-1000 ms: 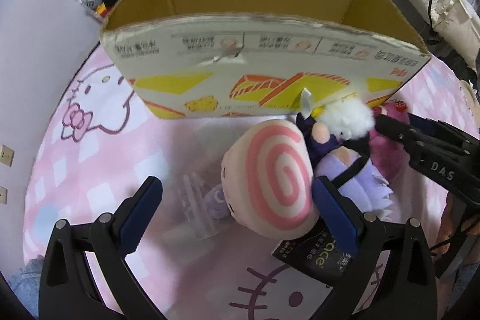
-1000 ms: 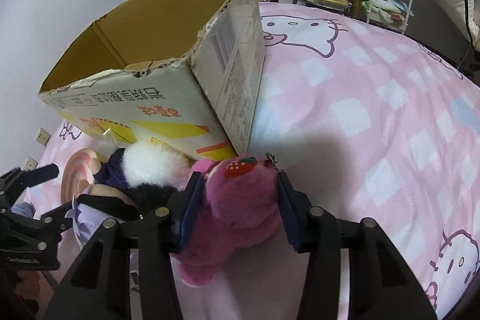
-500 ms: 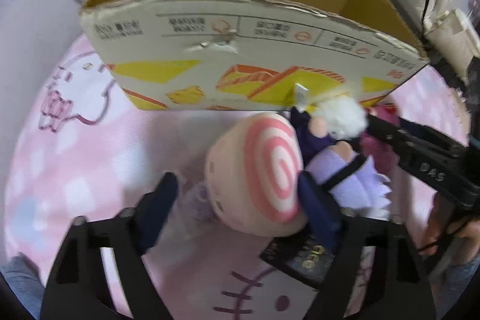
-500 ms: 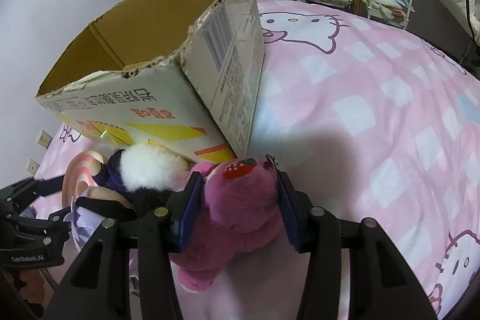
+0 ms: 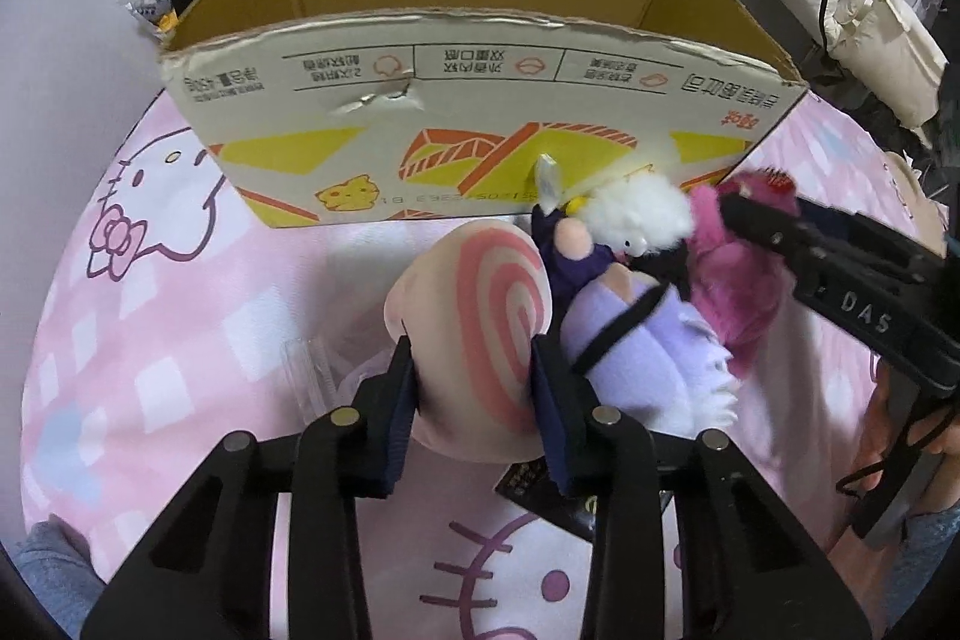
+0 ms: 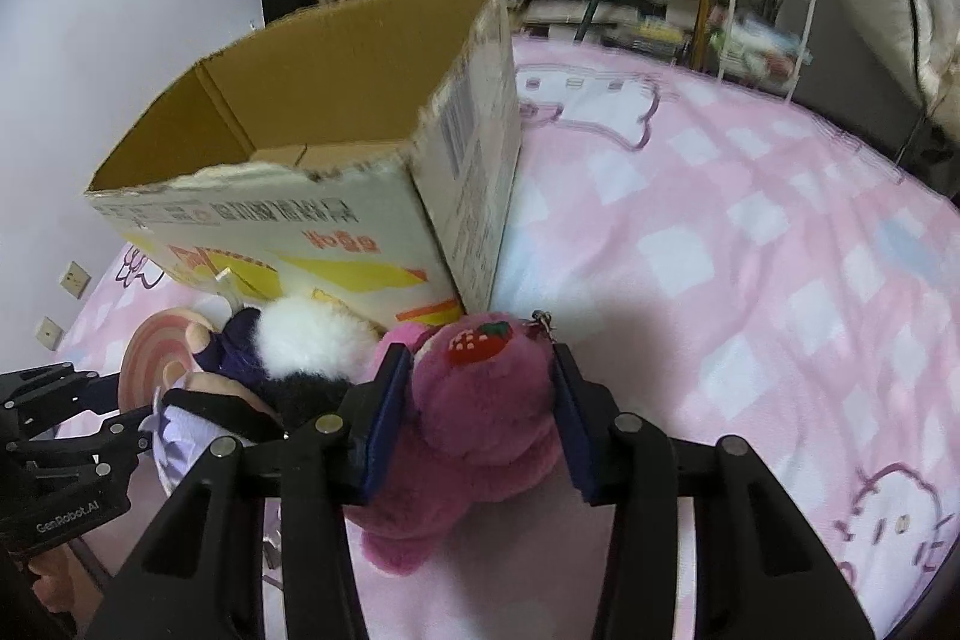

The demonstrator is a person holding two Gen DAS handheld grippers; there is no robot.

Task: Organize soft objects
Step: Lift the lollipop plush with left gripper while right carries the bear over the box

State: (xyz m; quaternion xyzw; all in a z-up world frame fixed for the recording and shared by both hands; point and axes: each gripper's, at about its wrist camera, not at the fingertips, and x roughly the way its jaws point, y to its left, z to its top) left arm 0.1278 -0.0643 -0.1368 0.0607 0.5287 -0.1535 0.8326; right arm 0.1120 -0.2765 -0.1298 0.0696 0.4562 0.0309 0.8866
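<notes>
Two grippers squeeze plush: round swirl cushion [image 5: 474, 334], fuzzy (magenta) bear [image 6: 480, 412].

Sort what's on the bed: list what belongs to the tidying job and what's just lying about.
For the job:
- swirl cushion, in left hand-held gripper
- pink plush bear, in right hand-held gripper
- doll
- cardboard box

Lying about:
- black packet
- clear plastic wrapper

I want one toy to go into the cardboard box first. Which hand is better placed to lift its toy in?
Right, probably. The right gripper is clamped on the pink bear beside the cardboard box corner. The left gripper has just been closing on the swirl plush, so its hold may be less settled.
</notes>
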